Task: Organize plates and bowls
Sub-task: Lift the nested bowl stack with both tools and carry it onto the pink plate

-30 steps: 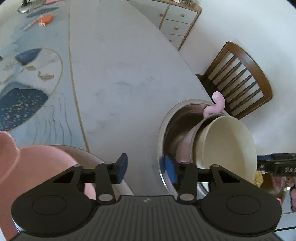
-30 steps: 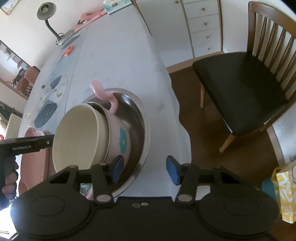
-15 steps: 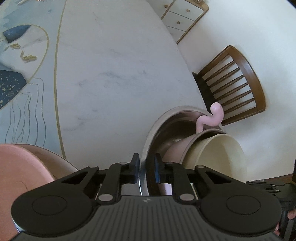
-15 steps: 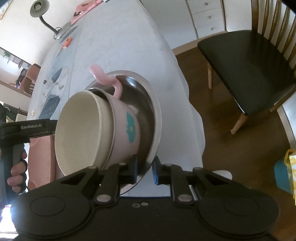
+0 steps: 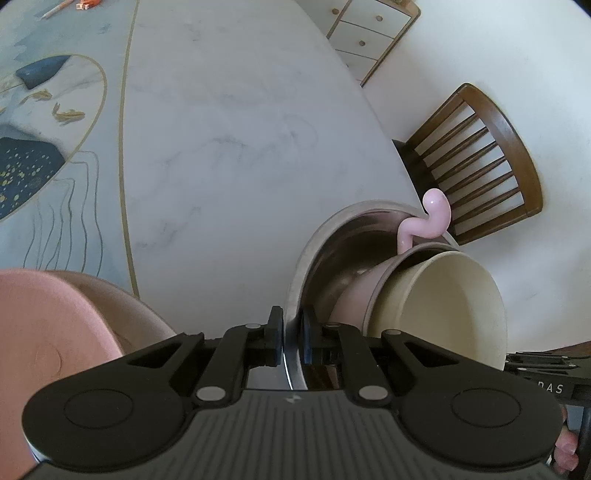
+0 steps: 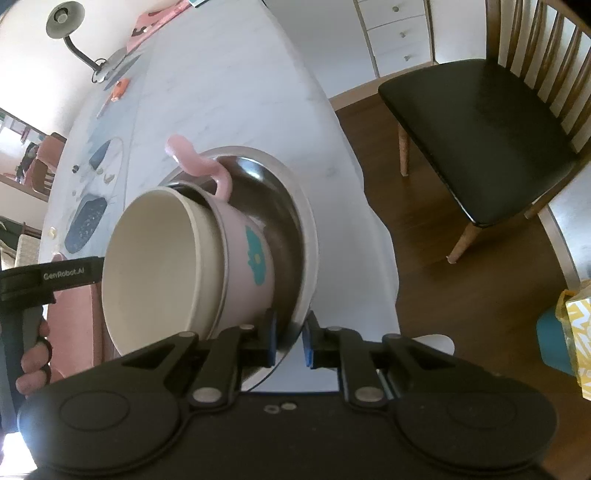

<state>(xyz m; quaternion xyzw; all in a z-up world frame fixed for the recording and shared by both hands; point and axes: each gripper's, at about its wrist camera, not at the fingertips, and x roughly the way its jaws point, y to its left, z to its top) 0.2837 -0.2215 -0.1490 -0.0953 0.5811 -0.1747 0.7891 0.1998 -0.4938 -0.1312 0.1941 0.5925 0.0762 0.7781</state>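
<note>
A steel bowl (image 5: 314, 236) (image 6: 291, 206) stands at the marble table's right edge. Inside it leans a pink bowl (image 5: 354, 295) (image 6: 247, 240) with a curly handle (image 5: 428, 221) and a teal print. A cream bowl (image 5: 443, 302) (image 6: 155, 258) is nested in the pink one. My left gripper (image 5: 291, 336) is shut on the steel bowl's near-left rim. At the opposite side, my right gripper (image 6: 290, 338) is shut on that same rim. A pink dish (image 5: 44, 314) on a beige plate (image 5: 144, 310) lies to the left.
A wooden chair (image 5: 480, 158) (image 6: 480, 129) stands right of the table, with white drawers (image 5: 369, 29) behind it. A patterned blue mat (image 5: 44, 129) covers the table's left side. A desk lamp (image 6: 66, 18) is at the far end. A hand (image 6: 33, 365) grips the left tool's handle.
Both grippers stood open beside the steel bowl a second ago. Their jaws have since closed onto its rim, left and right.
</note>
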